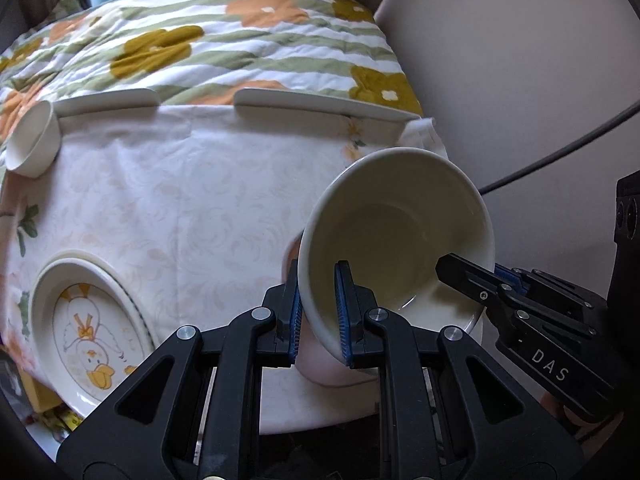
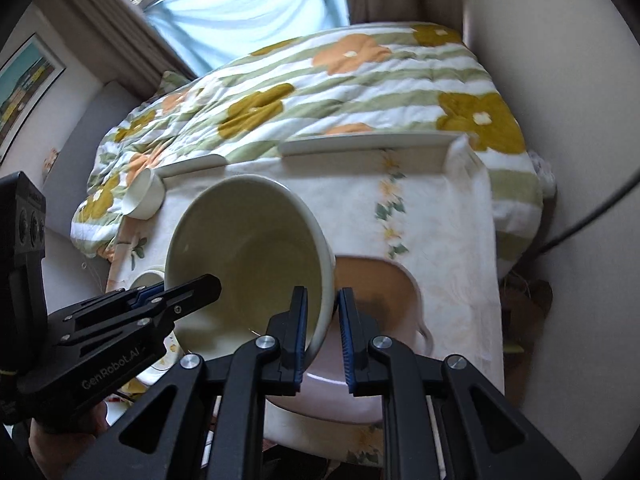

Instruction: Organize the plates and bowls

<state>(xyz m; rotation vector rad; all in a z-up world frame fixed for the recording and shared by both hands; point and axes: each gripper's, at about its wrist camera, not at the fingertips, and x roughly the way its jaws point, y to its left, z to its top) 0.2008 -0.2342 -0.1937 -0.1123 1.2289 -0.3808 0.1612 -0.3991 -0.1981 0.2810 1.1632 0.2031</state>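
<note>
Both grippers hold one cream bowl [image 1: 396, 236] in the air, tilted, its mouth turned toward the cameras. The left gripper [image 1: 319, 312] pinches the bowl's rim at about 7 o'clock, one blue pad inside the wall and one outside. The right gripper [image 2: 322, 334] pinches the opposite side of the rim in the same way, at about 5 o'clock in its own view. Under the bowl, near the table's front edge, a larger pink bowl [image 2: 384, 292] with a brown inside sits on the white tablecloth [image 1: 192, 200].

A duck plate [image 1: 90, 336] lies at 8 o'clock in the left view, a small white cup [image 1: 34, 140] on its side at 10 o'clock, and two flat white plates [image 1: 320, 104] rest along the far edge before the flowered quilt [image 1: 224, 40].

I think the danger is the smooth rim: each grip is thin, so the bowl can slip if the two hands pull differently. If one side lets go early, it may fall hard onto the pink bowl and chip.
</note>
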